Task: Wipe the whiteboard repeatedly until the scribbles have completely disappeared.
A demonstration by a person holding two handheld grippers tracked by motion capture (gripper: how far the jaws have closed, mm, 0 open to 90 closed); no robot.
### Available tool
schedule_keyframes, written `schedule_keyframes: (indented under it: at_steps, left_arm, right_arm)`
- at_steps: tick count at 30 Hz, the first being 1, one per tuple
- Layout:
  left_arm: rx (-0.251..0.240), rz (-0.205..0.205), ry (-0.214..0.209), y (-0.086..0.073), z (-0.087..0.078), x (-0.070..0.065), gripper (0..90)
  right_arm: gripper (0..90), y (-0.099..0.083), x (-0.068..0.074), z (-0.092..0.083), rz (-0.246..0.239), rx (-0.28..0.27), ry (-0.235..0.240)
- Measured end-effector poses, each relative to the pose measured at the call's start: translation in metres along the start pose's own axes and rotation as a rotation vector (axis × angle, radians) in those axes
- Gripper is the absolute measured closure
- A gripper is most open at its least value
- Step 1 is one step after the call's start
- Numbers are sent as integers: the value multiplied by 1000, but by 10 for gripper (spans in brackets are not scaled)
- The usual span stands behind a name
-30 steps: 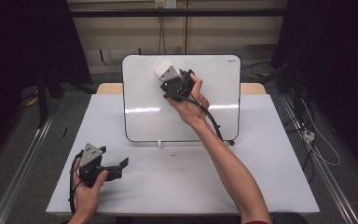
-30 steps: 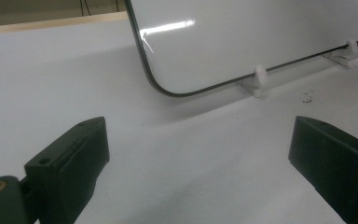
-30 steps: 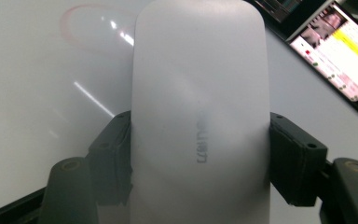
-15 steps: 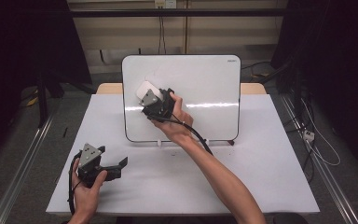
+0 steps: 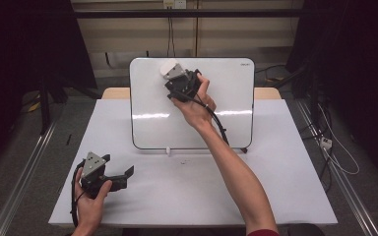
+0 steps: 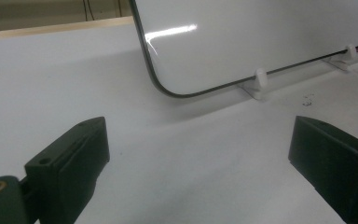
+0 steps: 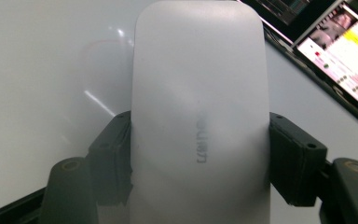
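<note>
The right claw (image 5: 175, 74), clamped on a smooth white plastic eraser (image 7: 199, 112), presses it near the top edge of the glossy white rounded-corner whiteboard (image 5: 226, 128), whose face already looks clean, while the left claw (image 6: 200, 154) gapes empty below the board over the tabletop (image 5: 177, 196).

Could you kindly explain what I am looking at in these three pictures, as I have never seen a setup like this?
No robot here: a person holds a hand-held gripper in each hand. The high view looks down on a white table from above the person's side. A whiteboard stands propped on it on small white feet. The right hand-held gripper is clamped on a white eraser, held against the board's upper part. Its own camera shows the eraser between the two black jaws. The left hand-held gripper sits low near the table's front left, open with nothing in it; its camera looks across the table at the board's lower corner.
</note>
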State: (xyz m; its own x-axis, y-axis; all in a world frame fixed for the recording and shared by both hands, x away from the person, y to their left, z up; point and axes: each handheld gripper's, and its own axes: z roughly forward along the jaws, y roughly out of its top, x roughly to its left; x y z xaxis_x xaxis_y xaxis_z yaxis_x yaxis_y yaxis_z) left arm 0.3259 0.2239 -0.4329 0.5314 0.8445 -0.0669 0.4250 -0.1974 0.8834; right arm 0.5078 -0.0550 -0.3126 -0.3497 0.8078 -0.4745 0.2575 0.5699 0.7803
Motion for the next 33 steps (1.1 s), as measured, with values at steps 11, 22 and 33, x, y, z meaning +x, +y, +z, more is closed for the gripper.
schedule_keyframes:
  at_steps: [11, 22, 33]
  left_arm:
    - [1, 4, 1, 1, 0, 0, 50]
    - [-1, 9, -3, 1, -1, -1, 50]
    - [5, 22, -9, 0, 2, -4, 50]
  right_arm:
    - [316, 2, 5, -1, 23, 22, -11]
    - [316, 2, 79, -2, -165, 12, 94]
    - [316, 13, 86, 2, -190, 22, 84]
